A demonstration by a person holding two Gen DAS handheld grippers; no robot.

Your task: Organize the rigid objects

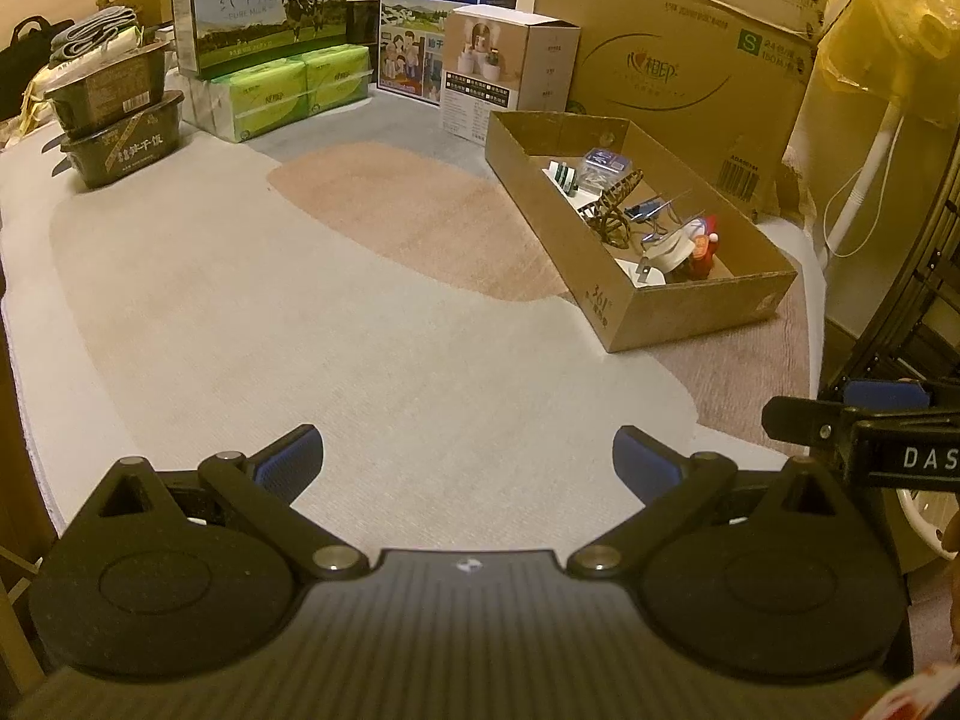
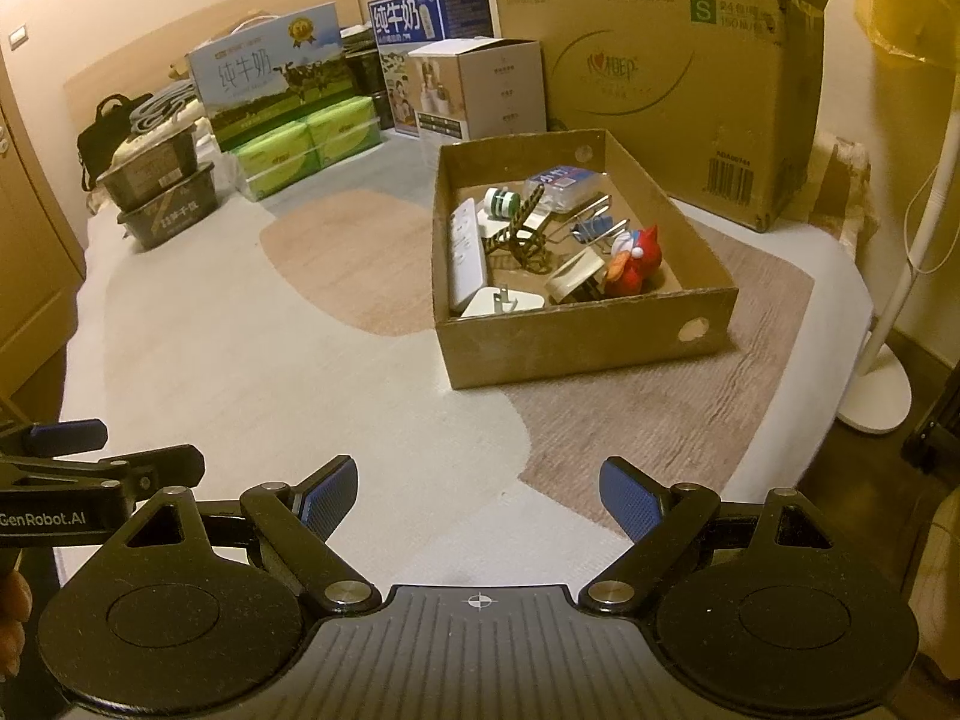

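An open cardboard shoebox point(image 2: 588, 348) point(image 1: 690, 312) sits on the rug at the right. Inside lie a white power strip point(image 2: 465, 258), a white plug adapter point(image 2: 501, 300), a beige charger point(image 2: 576, 276), a red toy figure point(image 2: 639, 258), a green-and-white spool point(image 2: 501, 201), a wooden lattice piece point(image 2: 525, 234), binder clips point(image 2: 594, 228) and a clear plastic case point(image 2: 561, 180). My left gripper point(image 1: 468, 450) hovers open over bare rug, well short of the box. Beside it, my right gripper point(image 2: 477, 480) is open too, with nothing between its fingers.
Along the back stand milk cartons point(image 1: 258, 6) on green tissue packs point(image 1: 288, 90), stacked black food trays point(image 1: 114, 114), a small white box point(image 1: 510, 72) and a large cardboard carton point(image 2: 660, 60). A white fan stand point(image 2: 888, 360) rises at the right.
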